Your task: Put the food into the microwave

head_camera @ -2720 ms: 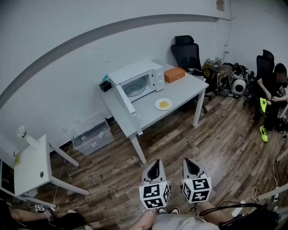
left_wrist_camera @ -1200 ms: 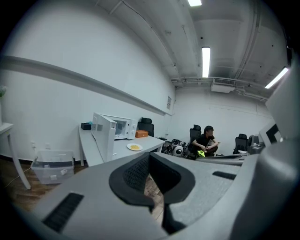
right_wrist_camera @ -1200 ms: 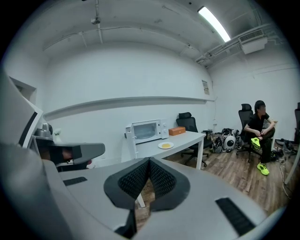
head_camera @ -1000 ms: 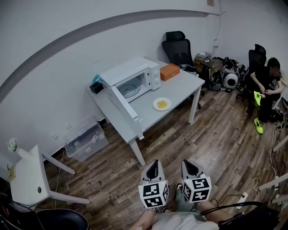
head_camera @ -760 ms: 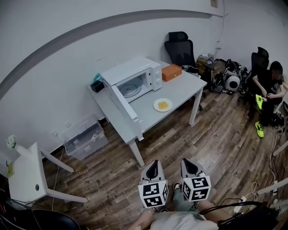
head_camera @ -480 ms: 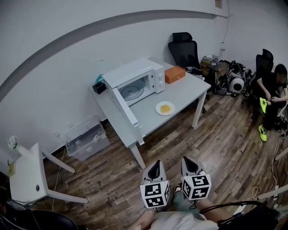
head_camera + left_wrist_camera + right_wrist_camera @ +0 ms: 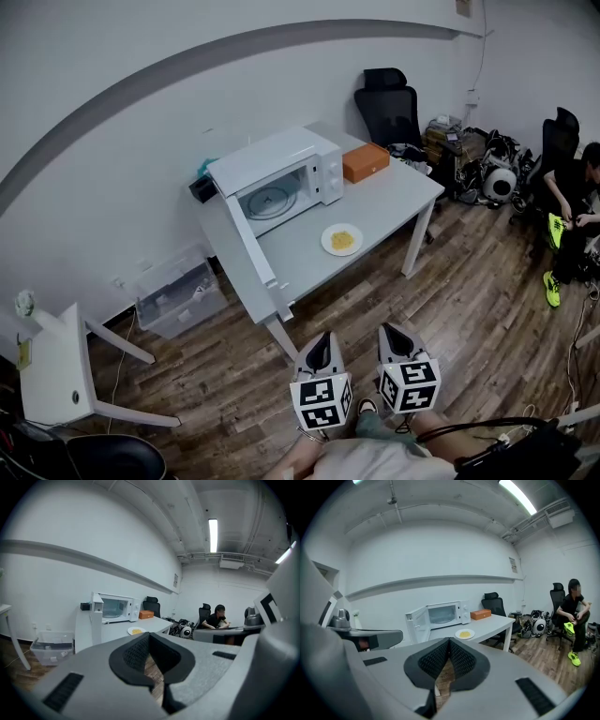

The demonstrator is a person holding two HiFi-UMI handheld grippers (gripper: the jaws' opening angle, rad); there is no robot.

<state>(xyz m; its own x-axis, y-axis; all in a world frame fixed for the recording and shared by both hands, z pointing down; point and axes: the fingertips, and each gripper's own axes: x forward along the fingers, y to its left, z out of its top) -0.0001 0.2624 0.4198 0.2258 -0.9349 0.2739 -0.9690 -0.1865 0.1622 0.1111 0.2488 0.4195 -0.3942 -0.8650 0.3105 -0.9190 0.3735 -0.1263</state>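
**Before the approach:** the left claw (image 7: 322, 339) and right claw (image 7: 393, 331) are both pinched closed on nothing. They are held low by the person's body, well short of the surface (image 7: 394, 192). The food (image 7: 342, 241), a small yellow heap, sits on a white plate (image 7: 327, 242) in front of the microwave (image 7: 272, 155). The microwave's door (image 7: 246, 248) hangs open toward the surface's near edge.

The jutting door could be clipped on the way in. The shallow plate, if gripped at one rim, may tilt and shed its load.

Counted: two claws, one microwave, one plate, one orange box (image 7: 365, 161) and two black chairs (image 7: 392, 108).
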